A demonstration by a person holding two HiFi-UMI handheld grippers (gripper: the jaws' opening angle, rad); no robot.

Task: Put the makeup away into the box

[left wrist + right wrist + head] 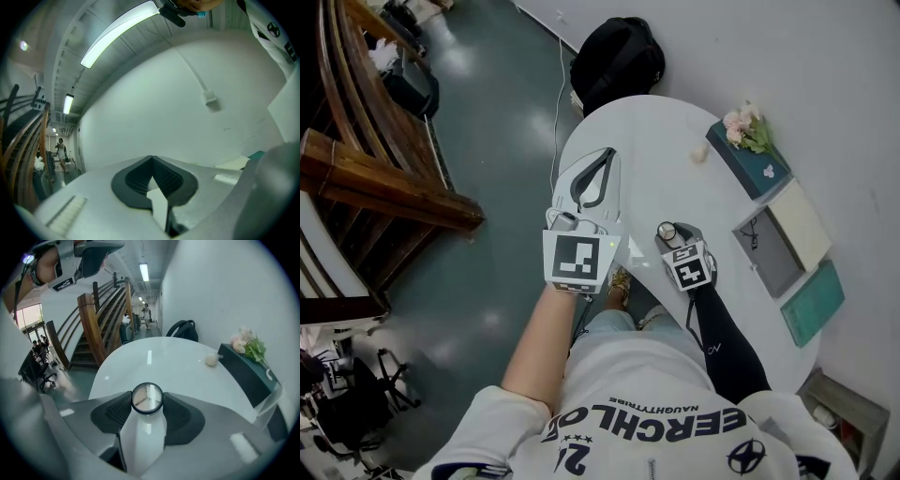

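- Over the near edge of the white table (656, 141), our right gripper (670, 234) pinches a small round makeup compact (147, 398) between both pads.
- Our left gripper (151, 160) has its fingertips pressed together, empty.
- The open grey box (766, 261) lies well apart, rightward.

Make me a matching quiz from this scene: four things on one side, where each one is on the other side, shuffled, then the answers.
1. round compact
2. backpack
3. flowers
4. pale puff

A. behind the table's far edge
B. atop the teal box
C. between the right gripper's jaws
D. lying alone on the table

Pairs: 1-C, 2-A, 3-B, 4-D
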